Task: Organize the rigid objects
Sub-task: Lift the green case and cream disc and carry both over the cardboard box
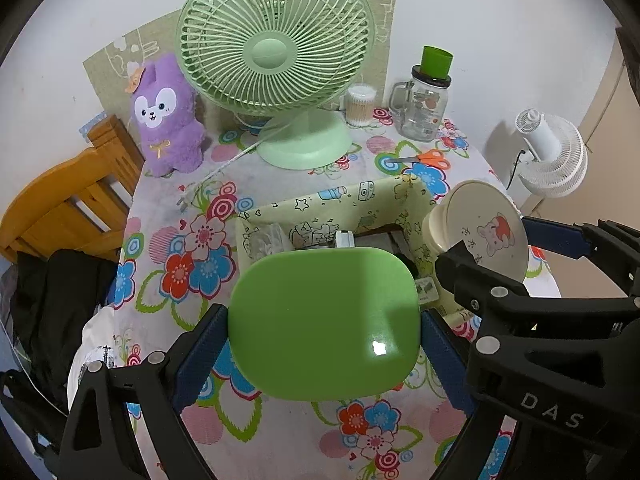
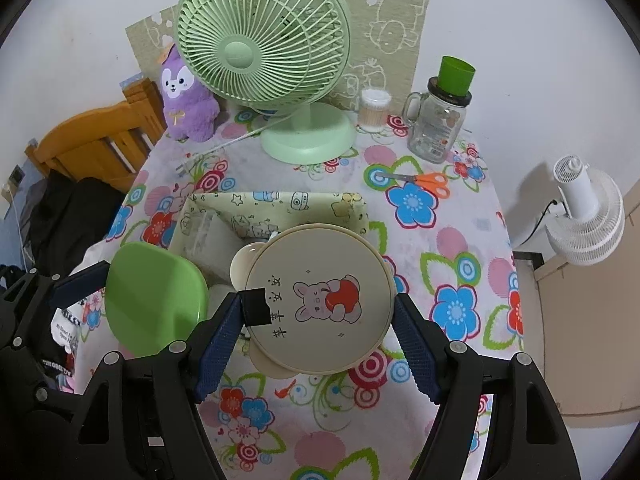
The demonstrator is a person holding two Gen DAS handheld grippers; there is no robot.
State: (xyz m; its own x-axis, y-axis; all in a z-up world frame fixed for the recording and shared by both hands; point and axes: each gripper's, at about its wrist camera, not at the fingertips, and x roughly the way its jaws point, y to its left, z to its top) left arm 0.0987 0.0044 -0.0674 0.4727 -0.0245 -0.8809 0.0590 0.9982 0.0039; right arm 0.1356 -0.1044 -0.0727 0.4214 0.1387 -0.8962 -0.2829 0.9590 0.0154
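Note:
My left gripper [image 1: 324, 328] is shut on a green rounded-rectangle lid or dish [image 1: 324, 320], held above the near edge of a yellow cartoon-print box [image 1: 352, 200]. In the right wrist view that green piece [image 2: 154, 296] shows at the left. My right gripper [image 2: 318, 312] is shut on a cream round lidded container [image 2: 320, 300] with a rabbit picture, hovering over the box [image 2: 280, 200] at its near right side. In the left wrist view the cream container [image 1: 484, 228] sits at the right. The box holds clear plastic items, partly hidden.
On the flowered tablecloth [image 2: 460, 240] stand a green desk fan [image 2: 264, 56], a purple plush [image 2: 186, 96], a cotton-swab jar [image 2: 374, 110], and a glass mug jar [image 2: 438, 124] with a green cup on top. Orange scissors [image 2: 428, 182] lie behind the box. A wooden chair [image 2: 92, 144] stands left, a white fan [image 2: 584, 216] right.

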